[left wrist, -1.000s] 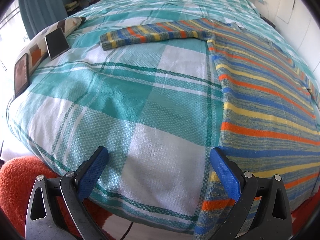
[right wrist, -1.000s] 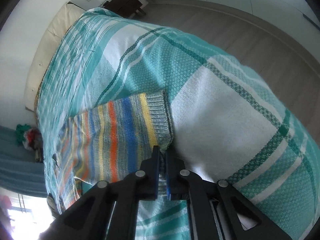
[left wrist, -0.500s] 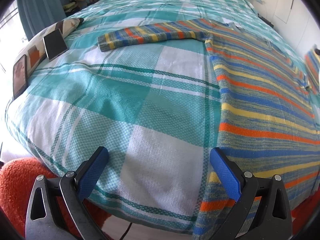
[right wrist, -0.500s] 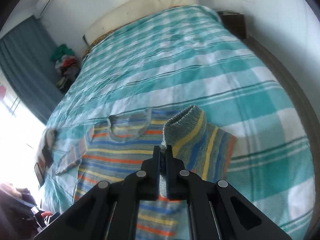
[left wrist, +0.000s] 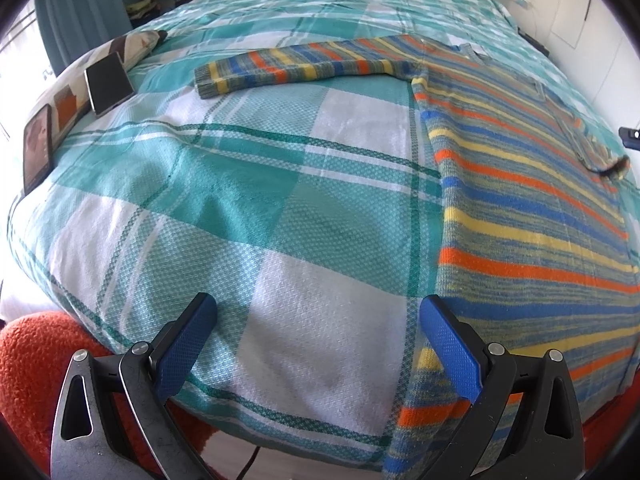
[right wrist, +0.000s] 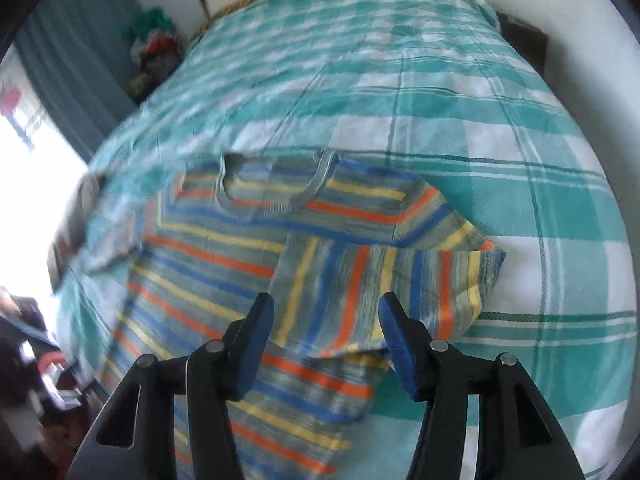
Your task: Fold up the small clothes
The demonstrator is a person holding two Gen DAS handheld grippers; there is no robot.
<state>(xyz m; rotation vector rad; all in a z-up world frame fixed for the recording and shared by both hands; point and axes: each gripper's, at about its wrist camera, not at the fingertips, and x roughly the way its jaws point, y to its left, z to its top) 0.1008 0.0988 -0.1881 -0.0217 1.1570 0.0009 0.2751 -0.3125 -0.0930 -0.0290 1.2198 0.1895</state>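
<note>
A striped knit sweater (left wrist: pixel 520 184) in blue, orange, yellow and grey lies flat on the bed. Its left sleeve (left wrist: pixel 296 64) stretches out to the left. In the right wrist view the right sleeve (right wrist: pixel 384 280) lies folded across the sweater's chest (right wrist: pixel 224 264), below the neckline. My right gripper (right wrist: pixel 326 308) is open just above that folded sleeve and holds nothing. My left gripper (left wrist: pixel 318 312) is open and empty over the bed's near edge, its right finger beside the sweater's hem.
The bed has a teal and white plaid cover (left wrist: pixel 240 200). Two phones (left wrist: pixel 108 82) lie on a patterned cushion at the left. An orange fuzzy rug (left wrist: pixel 32 352) is below the bed. A clothes pile (right wrist: pixel 154 46) sits by the curtain.
My right gripper carried the right sleeve cuff over the sweater's chest, opened and let it go. The left gripper stayed open and nearly still.
</note>
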